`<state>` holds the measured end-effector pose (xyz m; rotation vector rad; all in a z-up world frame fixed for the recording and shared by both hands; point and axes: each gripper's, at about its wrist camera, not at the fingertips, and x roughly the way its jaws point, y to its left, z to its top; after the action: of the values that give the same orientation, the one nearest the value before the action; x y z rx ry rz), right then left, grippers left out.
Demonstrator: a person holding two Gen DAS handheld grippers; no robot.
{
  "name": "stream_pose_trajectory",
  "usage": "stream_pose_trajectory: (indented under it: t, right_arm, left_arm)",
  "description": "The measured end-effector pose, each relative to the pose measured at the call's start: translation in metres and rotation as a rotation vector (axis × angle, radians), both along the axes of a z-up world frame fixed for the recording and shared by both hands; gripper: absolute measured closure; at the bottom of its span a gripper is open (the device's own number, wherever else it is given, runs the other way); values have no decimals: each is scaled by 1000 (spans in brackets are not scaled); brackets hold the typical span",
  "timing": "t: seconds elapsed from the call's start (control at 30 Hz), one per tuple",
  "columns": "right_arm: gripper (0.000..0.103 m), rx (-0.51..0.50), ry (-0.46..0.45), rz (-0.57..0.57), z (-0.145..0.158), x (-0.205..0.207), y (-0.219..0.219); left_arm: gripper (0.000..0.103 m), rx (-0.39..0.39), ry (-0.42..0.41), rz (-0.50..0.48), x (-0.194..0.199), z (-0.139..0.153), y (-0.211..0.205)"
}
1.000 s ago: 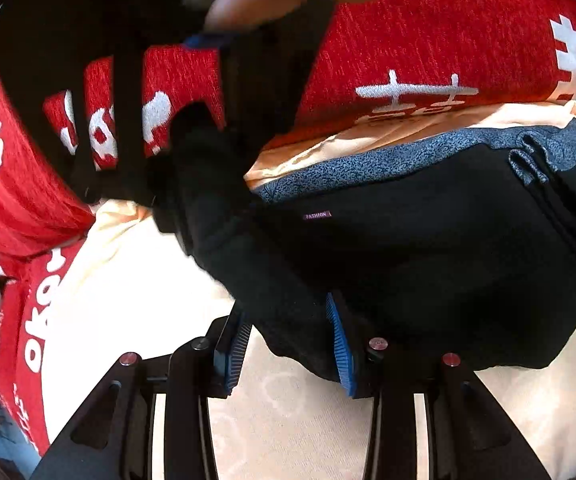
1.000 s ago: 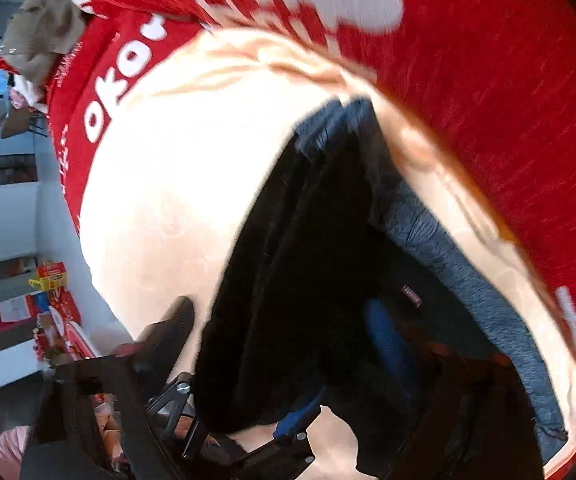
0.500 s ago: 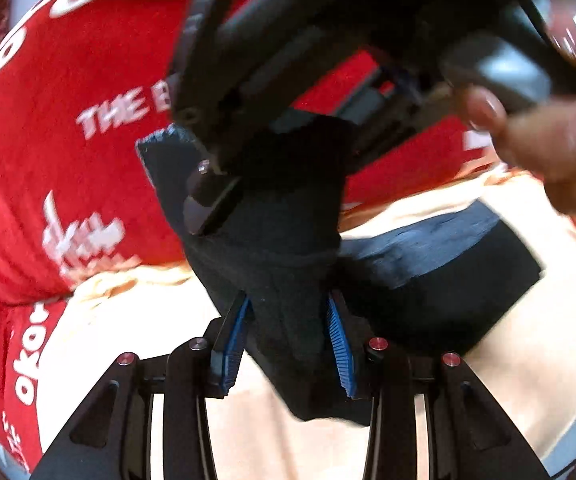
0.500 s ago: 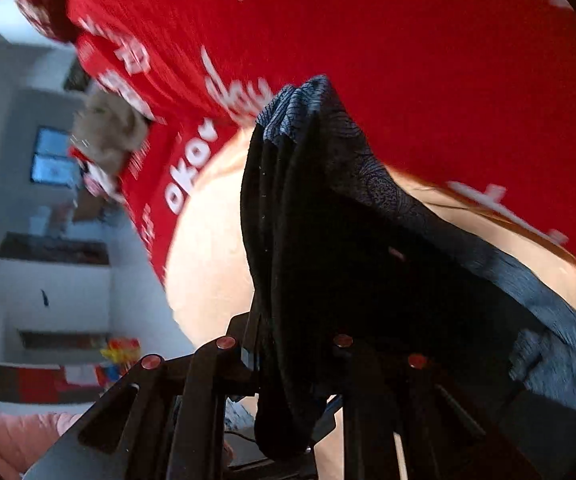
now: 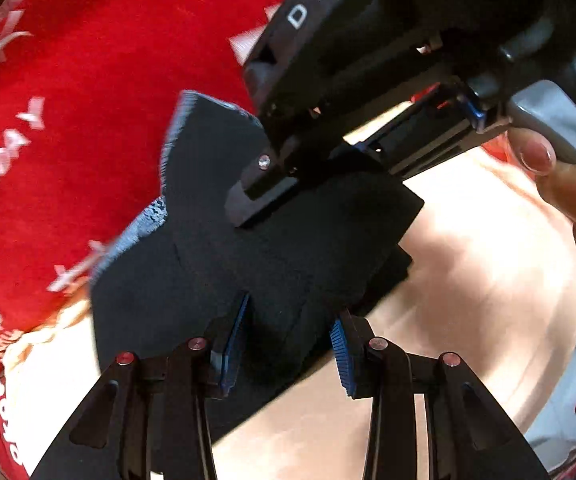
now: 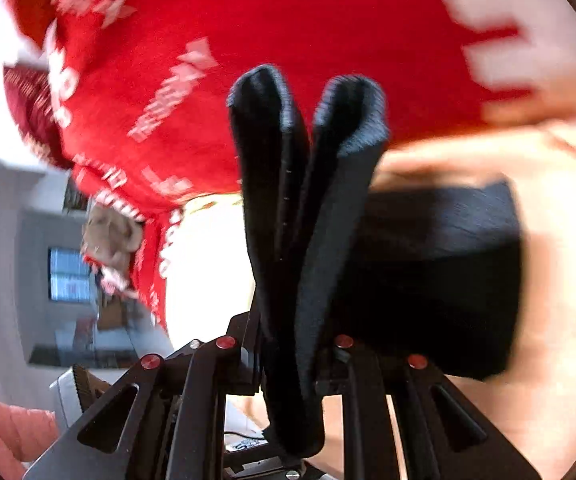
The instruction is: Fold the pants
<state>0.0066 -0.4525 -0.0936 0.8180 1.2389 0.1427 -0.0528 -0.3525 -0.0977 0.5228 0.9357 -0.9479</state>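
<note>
Left hand-held gripper point(image 5: 288, 344) has its blue-padded jaws pressed on a bunched fold of the black pants point(image 5: 272, 248), the cloth filling the gap between the pads and spilling out in front of them. In the left wrist view the pants spread out ahead as a stack of dark layers with a speckled grey waistband point(image 5: 150, 216) showing along the left edge, lifted partly off the pale peach surface point(image 5: 487, 280) that lies below and to the right. Right hand-held gripper point(image 5: 280, 184) reaches in from the top of that view, its black body marked with white letters, and its tip is clamped on the upper part of the same garment; a person's hand point(image 5: 567, 188) grips its handle at the right edge. In the right wrist view that gripper point(image 6: 291, 356) pinches two thick rolled folds of the pants point(image 6: 307, 200) that stand up from its narrow jaws like a V, with the remaining black cloth lying folded to the right on the peach surface point(image 6: 559, 320). Red fabric with white lettering point(image 6: 288, 20) fills the background in both views, blurred in places.
</note>
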Motion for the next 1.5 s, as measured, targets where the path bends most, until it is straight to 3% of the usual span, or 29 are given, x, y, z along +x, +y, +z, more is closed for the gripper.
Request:
stream_pose_trajectory:
  t: [0.13, 0.23, 0.3, 0.33, 0.37, 0.5, 0.67, 0.73, 0.8, 0.93, 1.17, 1.27, 1.3, 1.33, 1.5]
  right_arm:
    - [86, 9, 59, -79, -48, -18, -30]
    - [85, 31, 81, -116, -71, -26, -42]
    - [84, 32, 84, -132, -80, -31, -48]
    - [84, 38, 83, -143, -82, -30, -44]
    - [84, 42, 83, -154, -81, -31, -42]
    - [81, -44, 103, -143, -71, -32, -40]
    - [74, -237, 173, -94, -50, -28, -18]
    - [58, -314, 207, -78, -43, -34, -19]
    - [52, -381, 237, -59, -41, -41, -15]
    - [45, -397, 279, -83, -38, -55, -14]
    - [42, -436, 334, -109, -31, -72, 7]
    - [32, -415, 330, -113, -28, -78, 19]
    - [31, -408, 328, -114, -28, -80, 21]
    - [31, -402, 329, -114, -28, -81, 23]
    - [31, -385, 338, -111, -33, -79, 35]
  left_arm:
    - [63, 71, -7, -28, -12, -28, -24]
    - [55, 86, -7, -48, -13, -33, -25]
    - [43, 91, -3, -50, -12, -31, -22]
    - [24, 89, 2, -44, -10, -28, -20]
    - [18, 73, 6, -30, -9, -24, -14]
    - [18, 62, 21, -2, 5, -7, 10]
    - [18, 106, 130, 116, 29, -5, 42]
    - [18, 127, 156, 162, 40, -7, 55]
    - [18, 138, 151, 202, 45, -9, 66]
    - [18, 159, 151, 253, 56, -16, 87]
    - [18, 140, 280, 347, 73, -25, 111]
    - [17, 131, 321, 378, 77, -29, 118]
    - [14, 127, 344, 391, 80, -33, 121]
    - [0, 127, 356, 399, 82, -35, 122]
    - [0, 122, 375, 436, 89, -39, 131]
